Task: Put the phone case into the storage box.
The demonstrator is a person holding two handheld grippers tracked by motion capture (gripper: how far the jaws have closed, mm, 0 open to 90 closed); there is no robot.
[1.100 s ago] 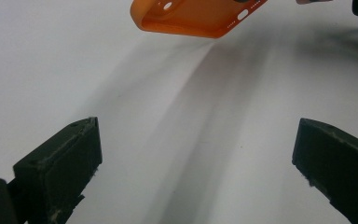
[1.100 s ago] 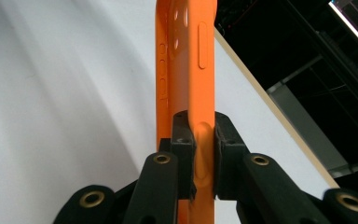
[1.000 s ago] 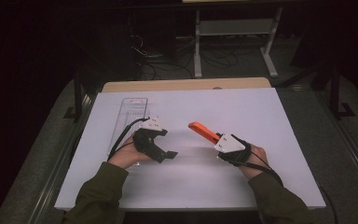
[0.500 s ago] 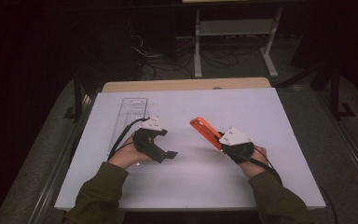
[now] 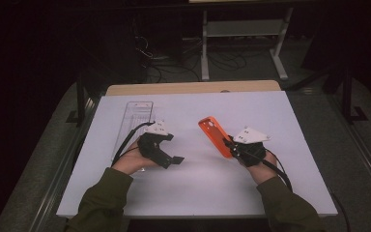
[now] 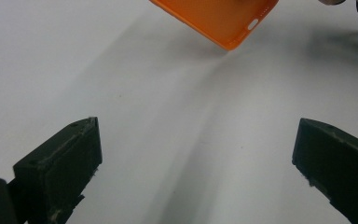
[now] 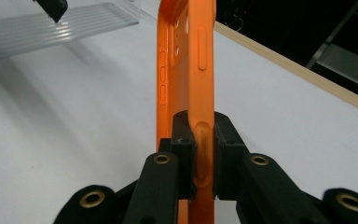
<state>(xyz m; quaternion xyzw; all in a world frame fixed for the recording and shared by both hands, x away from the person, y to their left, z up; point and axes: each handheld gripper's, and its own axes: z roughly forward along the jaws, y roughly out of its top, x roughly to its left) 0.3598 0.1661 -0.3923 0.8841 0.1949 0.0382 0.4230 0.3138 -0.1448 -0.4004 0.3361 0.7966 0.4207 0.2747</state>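
Two grippers are mine. My right gripper [image 5: 228,143] has its jaws squeezed on one edge of the orange phone case [image 5: 214,136], lifting it off the table [image 5: 294,145] so I can turn it. My left gripper [image 5: 173,159] waits nearby, jaws wide apart, ready to help.

Overhead looks down on my table [image 5: 299,145]; each close jaw camera shares the orange case [image 7: 186,70].
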